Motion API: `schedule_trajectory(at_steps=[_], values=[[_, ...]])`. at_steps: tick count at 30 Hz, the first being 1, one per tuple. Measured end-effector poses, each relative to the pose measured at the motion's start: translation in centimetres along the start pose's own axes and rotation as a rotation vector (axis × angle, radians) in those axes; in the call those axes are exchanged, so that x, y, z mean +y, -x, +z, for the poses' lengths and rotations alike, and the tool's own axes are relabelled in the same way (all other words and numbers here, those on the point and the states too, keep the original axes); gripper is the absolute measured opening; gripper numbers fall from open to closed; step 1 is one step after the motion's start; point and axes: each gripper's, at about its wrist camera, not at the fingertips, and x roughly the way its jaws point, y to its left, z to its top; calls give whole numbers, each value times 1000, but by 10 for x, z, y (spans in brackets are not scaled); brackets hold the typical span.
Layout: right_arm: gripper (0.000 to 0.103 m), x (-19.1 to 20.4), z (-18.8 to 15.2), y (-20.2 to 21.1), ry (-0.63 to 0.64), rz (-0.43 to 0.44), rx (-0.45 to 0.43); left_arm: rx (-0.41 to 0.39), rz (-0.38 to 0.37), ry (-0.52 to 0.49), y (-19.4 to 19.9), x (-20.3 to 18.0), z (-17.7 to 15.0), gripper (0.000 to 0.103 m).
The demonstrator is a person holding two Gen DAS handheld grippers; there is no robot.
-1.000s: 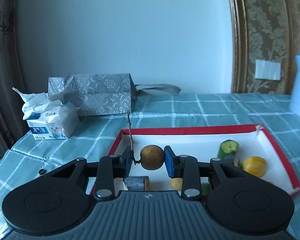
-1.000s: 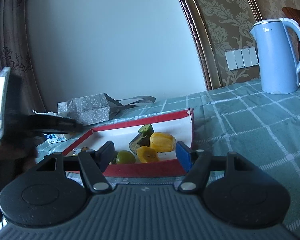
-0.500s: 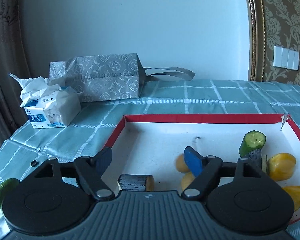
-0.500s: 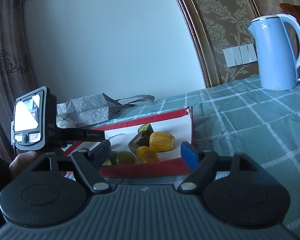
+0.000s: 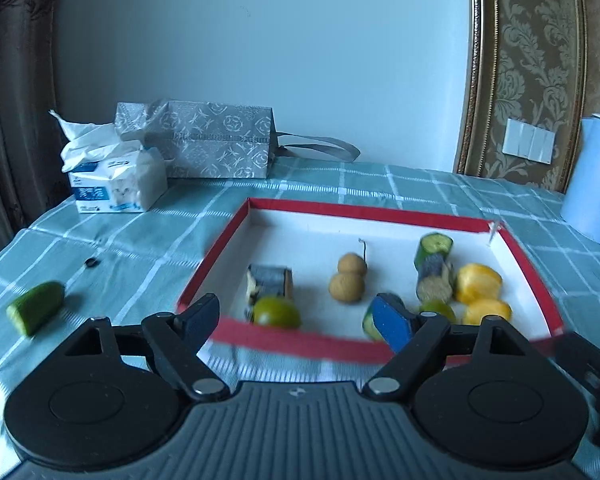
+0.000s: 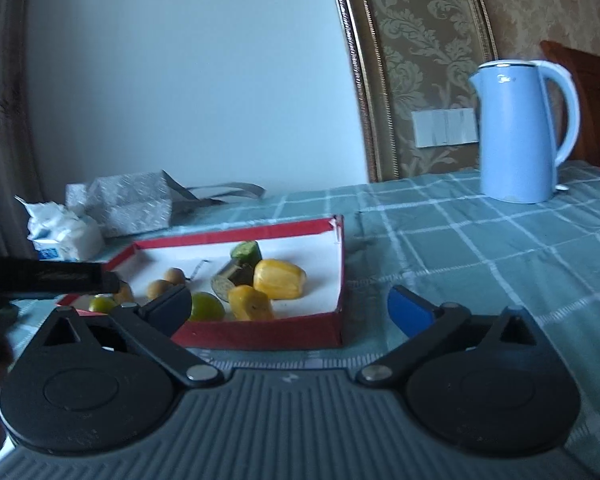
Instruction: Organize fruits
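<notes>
One red-rimmed tray point(image 5: 364, 213) on the checked cloth, holding two brown longans point(image 5: 347, 287), two yellow fruit pieces point(image 5: 478, 283), two round green fruits point(image 5: 277, 312), one upright cucumber chunk point(image 5: 434, 246). One cucumber piece point(image 5: 36, 312) outside it. One blue kettle point(image 6: 518, 132), one tissue pack point(image 5: 116, 184), one grey gift bag point(image 5: 216, 144).

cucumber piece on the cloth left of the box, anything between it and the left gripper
Nothing visible. The cucumber piece lies alone on the cloth, left of the left gripper, whose jaws are opening with nothing held. To get it into the box, the red wall must be cleared.
</notes>
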Motion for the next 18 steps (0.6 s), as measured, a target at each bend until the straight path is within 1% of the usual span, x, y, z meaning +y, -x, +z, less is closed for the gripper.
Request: schedule_trajectory(at_steps=[2, 4, 5, 7, 8, 11, 14, 18], values=[[103, 15, -3, -1, 31, -54, 10, -1, -2, -4, 9, 2, -7, 84], [103, 34, -6, -3, 94, -113, 12, 2, 2, -1, 16, 5, -14, 84], [103, 43, -8, -4, 127, -141, 10, -2, 10, 0, 20, 6, -17, 84], [103, 58, -10, -5, 170, -185, 1, -10, 51, 8, 24, 10, -22, 84], [103, 63, -11, -4, 173, -192, -5, -8, 62, 17, 25, 13, -24, 84], [103, 69, -11, -4, 162, -178, 1, 16, 68, 42, 23, 23, -30, 84], [103, 74, -13, -4, 155, -197, -4, 13, 91, 69, 22, 27, -39, 84], [103, 81, -16, -8, 159, -212, 8, 7, 86, 66, 19, 27, -49, 84]])
